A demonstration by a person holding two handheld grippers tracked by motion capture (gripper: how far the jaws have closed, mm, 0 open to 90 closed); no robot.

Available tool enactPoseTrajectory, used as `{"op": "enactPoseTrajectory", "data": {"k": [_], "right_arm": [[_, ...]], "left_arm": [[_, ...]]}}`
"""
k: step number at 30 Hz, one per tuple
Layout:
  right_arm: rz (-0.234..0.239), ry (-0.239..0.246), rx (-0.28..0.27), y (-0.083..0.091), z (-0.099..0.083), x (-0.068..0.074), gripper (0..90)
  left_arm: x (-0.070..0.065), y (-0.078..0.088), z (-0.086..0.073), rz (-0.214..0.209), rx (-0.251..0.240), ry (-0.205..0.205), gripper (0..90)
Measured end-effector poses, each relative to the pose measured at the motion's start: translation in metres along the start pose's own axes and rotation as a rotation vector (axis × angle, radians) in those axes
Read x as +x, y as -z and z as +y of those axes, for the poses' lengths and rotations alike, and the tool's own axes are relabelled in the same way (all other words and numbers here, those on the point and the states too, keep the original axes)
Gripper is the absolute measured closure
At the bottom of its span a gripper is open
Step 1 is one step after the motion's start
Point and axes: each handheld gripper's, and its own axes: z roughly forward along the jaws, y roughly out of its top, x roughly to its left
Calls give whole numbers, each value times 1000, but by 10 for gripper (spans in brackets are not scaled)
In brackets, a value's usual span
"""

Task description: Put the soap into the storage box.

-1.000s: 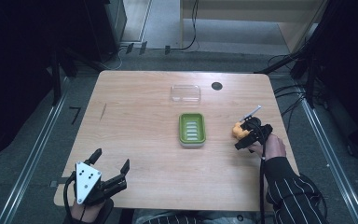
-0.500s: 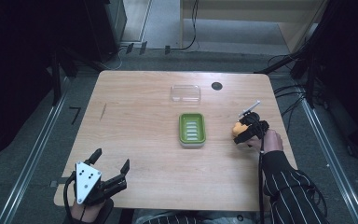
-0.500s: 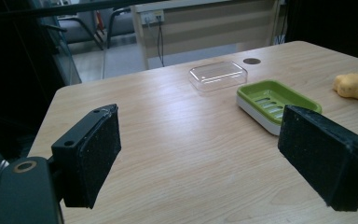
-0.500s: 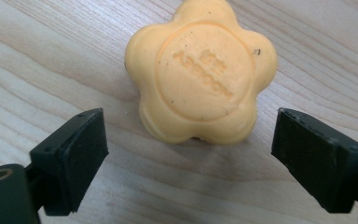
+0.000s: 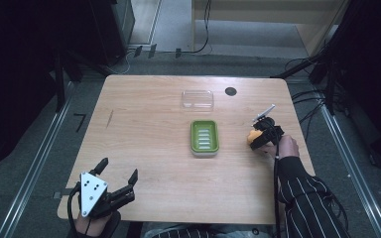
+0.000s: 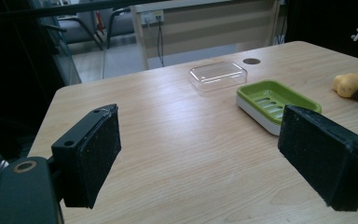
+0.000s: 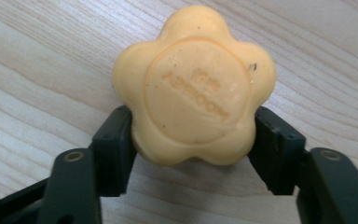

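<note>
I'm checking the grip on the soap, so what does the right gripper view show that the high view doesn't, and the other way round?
Right gripper view: the soap is flower-shaped with stamped lettering, and both pads of the right gripper, whose jaws have just been closing, press its sides. High view: the green soap dish, the clear lid, the left gripper open at the table's near left corner, and the striped sleeve. Both: the soap in the right gripper over the wooden table.

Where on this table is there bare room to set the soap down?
Bare wood runs left of the green soap dish to the left hand-held gripper, and along the near edge. The dish is empty too. Tightest: between dish and clear lid.
</note>
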Motion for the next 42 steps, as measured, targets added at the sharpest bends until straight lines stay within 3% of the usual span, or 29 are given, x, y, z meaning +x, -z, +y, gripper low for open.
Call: {"op": "enactPoseTrajectory", "data": {"k": [31, 42], "right_arm": [[-14, 29, -17, 4, -2, 0, 403], [-23, 71, -59, 18, 0, 12, 403]], "left_arm": [[0, -1, 0, -1, 3, -1, 137], [0, -1, 0, -3, 7, -1, 137]]}}
